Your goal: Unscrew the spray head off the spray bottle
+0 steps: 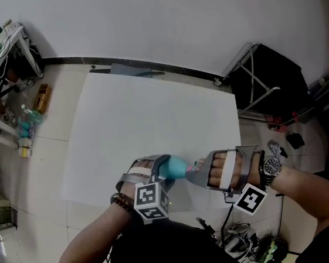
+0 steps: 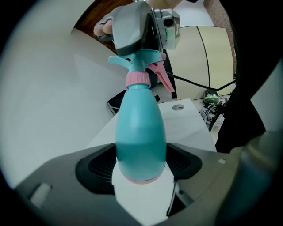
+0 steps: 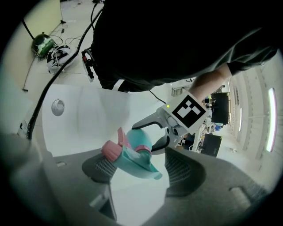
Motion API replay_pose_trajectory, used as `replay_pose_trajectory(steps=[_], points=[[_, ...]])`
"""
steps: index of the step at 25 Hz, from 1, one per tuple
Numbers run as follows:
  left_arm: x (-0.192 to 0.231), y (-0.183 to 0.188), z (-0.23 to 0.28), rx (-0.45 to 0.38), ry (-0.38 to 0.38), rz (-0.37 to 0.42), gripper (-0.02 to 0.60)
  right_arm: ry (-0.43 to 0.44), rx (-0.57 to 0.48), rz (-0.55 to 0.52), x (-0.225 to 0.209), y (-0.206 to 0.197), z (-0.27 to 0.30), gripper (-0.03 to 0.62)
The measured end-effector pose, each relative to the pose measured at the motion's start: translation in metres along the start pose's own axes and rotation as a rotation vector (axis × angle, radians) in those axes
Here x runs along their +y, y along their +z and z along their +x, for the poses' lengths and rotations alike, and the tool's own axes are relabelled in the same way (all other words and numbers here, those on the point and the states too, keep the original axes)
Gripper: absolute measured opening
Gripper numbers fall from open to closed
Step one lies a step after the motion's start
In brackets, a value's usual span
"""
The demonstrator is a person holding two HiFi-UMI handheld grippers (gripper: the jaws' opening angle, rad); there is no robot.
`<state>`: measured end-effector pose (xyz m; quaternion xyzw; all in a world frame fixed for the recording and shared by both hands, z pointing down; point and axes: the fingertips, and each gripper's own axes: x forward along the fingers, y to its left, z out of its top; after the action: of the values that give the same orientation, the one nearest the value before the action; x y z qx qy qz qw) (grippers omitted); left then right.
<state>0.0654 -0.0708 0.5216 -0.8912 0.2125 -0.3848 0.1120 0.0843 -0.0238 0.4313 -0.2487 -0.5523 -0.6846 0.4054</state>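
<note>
Your head view is evenly bright, its shadows faint. Both gripper views bow and blacken at their rims; the spray bottle [image 2: 140,132] gleams softly.

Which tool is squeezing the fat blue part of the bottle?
The left tool: it clamps the spray bottle by its teal body. The right tool only stands open around the spray head.

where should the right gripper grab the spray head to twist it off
Probably grip the teal body of the spray head just above the pink collar, pads on its flat sides. Come in end-on along the bottle, which the left gripper holds sideways.
</note>
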Motion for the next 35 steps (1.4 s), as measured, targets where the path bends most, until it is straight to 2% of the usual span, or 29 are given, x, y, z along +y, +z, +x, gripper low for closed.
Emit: replay_pose_trajectory(steps=[7,9,13,17,30,32,35], points=[[-0.003,0.004,-0.001,-0.016,-0.003,0.017,0.377,0.012,0.011,0.072,0.003,0.005,0.008,0.179],[-0.003,0.004,-0.002,-0.014,-0.001,0.019,0.377,0.011,0.017,0.137,0.0,0.004,0.009,0.135],[0.001,0.003,0.0,-0.006,0.011,0.013,0.377,0.015,0.035,0.303,-0.007,-0.004,0.01,0.126],[0.003,0.001,0.002,0.008,0.027,0.004,0.377,0.062,0.072,0.552,-0.003,-0.011,0.013,0.124],[0.004,-0.008,0.007,0.048,0.061,-0.023,0.377,0.234,0.091,1.668,-0.003,-0.031,0.029,0.123],[0.003,-0.01,0.008,0.049,0.059,-0.033,0.377,0.241,0.101,1.743,-0.003,-0.032,0.031,0.123],[0.001,-0.011,0.009,0.041,0.046,-0.068,0.377,0.224,0.108,1.738,-0.004,-0.033,0.032,0.124]])
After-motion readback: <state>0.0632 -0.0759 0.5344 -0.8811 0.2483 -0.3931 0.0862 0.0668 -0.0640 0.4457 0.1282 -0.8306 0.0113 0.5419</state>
